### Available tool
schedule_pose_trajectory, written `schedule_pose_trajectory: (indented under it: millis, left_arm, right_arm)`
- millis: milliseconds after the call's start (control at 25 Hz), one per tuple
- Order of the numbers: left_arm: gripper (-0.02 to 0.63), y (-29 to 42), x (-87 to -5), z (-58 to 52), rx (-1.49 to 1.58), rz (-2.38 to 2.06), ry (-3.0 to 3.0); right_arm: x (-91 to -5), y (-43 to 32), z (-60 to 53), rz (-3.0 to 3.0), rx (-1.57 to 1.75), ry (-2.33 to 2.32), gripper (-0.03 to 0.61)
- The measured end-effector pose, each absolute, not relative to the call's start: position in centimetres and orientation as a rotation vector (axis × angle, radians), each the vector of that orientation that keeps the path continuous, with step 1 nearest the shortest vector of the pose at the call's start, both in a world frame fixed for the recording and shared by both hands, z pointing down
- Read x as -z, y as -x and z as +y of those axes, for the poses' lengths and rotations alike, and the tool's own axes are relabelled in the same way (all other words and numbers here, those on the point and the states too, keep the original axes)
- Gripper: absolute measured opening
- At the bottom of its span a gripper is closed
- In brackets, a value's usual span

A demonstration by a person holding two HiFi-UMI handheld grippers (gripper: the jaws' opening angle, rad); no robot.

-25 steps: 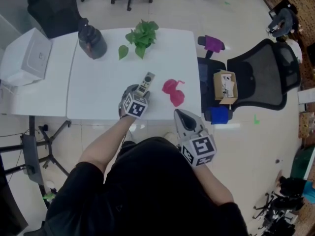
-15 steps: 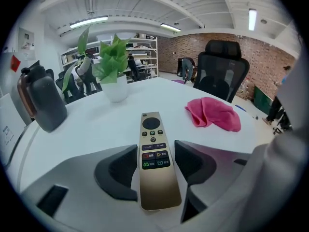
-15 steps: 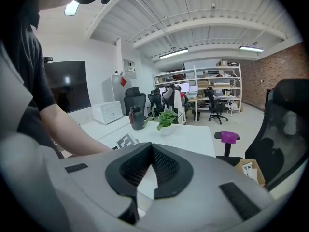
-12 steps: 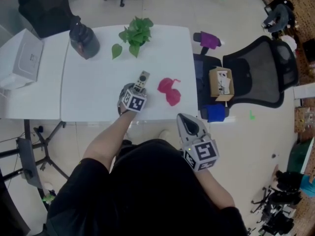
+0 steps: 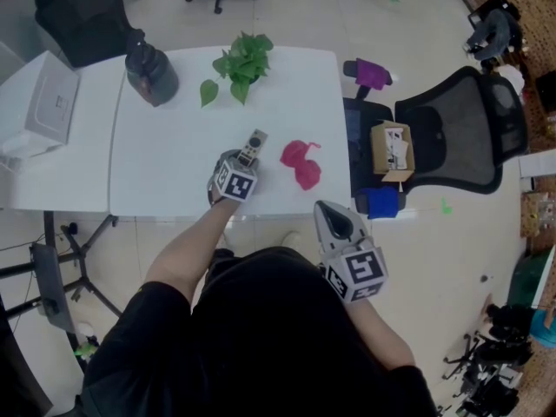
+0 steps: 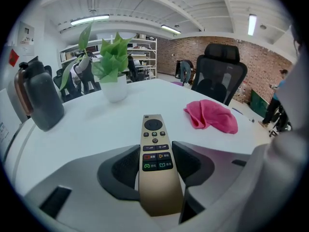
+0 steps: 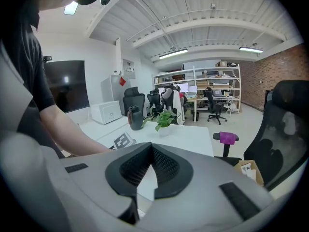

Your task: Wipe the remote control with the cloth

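Left gripper [image 6: 154,151]: jaws wide and closing around the remote [image 6: 153,129]. Its lower half lies between the pads, but a sliver of table [image 6: 87,124] shows beside one pad, so there is no firm grip yet.
Remote: flat on the white table near the front edge, buttons up, top end pointing away toward the plant [image 6: 112,64].
Cloth [image 6: 211,116]: pink and crumpled, on the table to the remote's right, apart from it.
Right gripper [image 7: 151,158]: jaws together and empty, held off the table's front edge, near the person's body.
Handling, remote: probably light and stiff, with smooth sides that could slip. Best held across the long edges at the bare lower end, leaving the buttons free for wiping.
Handling, cloth: soft and limp. Pinch a raised fold.
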State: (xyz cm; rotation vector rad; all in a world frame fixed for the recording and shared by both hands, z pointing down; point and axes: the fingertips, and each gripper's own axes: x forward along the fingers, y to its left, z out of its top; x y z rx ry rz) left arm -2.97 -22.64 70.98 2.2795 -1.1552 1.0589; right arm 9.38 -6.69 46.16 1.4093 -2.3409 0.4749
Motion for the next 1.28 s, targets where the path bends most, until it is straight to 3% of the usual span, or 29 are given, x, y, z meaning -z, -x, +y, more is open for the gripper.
schedule_pose_trajectory:
  millis: [760,1080,1160,1280]
  left_arm:
    - [0.212,2.4,-48.8,-18.1,-0.691,-1.234,-2.743]
    - [0.212,2.1,-43.4,-15.0,-0.643,-1.244,-2.841]
    - [0.212,2.1,-42.6,-14.4,-0.64,-1.249,-2.853]
    - [0.212,2.1,-41.6,-13.7,-0.647,-1.26,-2.868]
  right_arm:
    - [-47.1,-8.2,-9.5,-2.413,-0.461,-1.388,0.009]
    - [-51.7,-8.9,-12.4,-2.329,-0.466,-1.348,0.011]
    - [-53.4,-9.2,-13.6,-2.294,-0.471,-1.337,0.077]
    - [-54.8,-9.6,-15.2,-2.262,-0.501,-1.329,0.08]
